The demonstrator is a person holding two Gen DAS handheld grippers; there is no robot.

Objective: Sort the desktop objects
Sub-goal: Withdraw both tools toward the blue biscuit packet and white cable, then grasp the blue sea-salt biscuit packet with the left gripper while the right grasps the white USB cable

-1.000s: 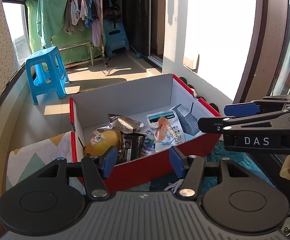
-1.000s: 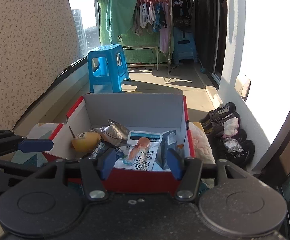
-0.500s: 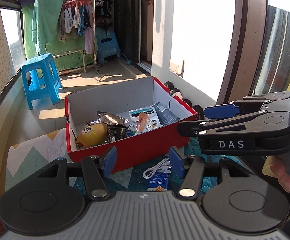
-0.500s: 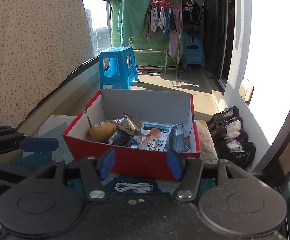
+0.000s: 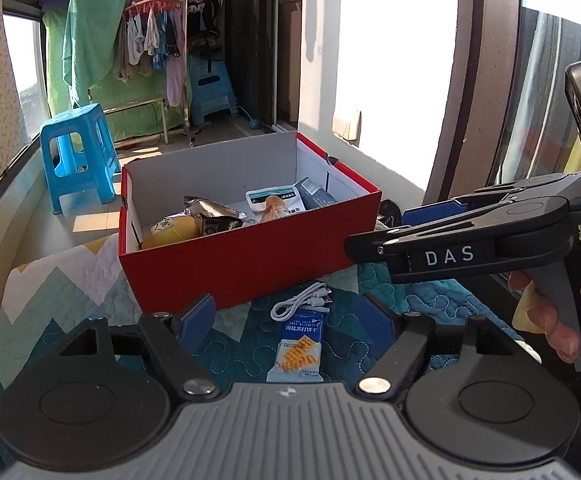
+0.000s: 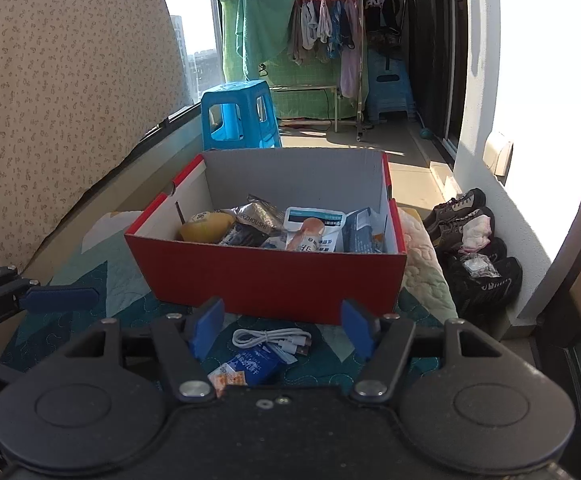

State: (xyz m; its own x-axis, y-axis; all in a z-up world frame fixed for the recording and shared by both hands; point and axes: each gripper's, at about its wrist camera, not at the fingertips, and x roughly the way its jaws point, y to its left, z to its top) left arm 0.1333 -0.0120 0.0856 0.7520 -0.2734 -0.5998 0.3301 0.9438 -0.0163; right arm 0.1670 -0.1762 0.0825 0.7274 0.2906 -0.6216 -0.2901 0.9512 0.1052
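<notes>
Now | both tongs, left (image 5: pixel 290 316) and right (image 6: pixel 282 326), being held open, empty | light, crinkly blue biscuit packet (image 5: pixel 300 346) being judged best pinched mid-body | limp coiled white cable (image 6: pixel 270 339) lying beside it

A blue plastic stool (image 6: pixel 241 114) stands on the floor beyond the desk. Behind it a green towel (image 6: pixel 268 20) and small garments (image 6: pixel 324 24) hang on a drying rack. Dark shoes (image 6: pixel 476 256) lie beside the white wall (image 6: pixel 530 80).
</notes>
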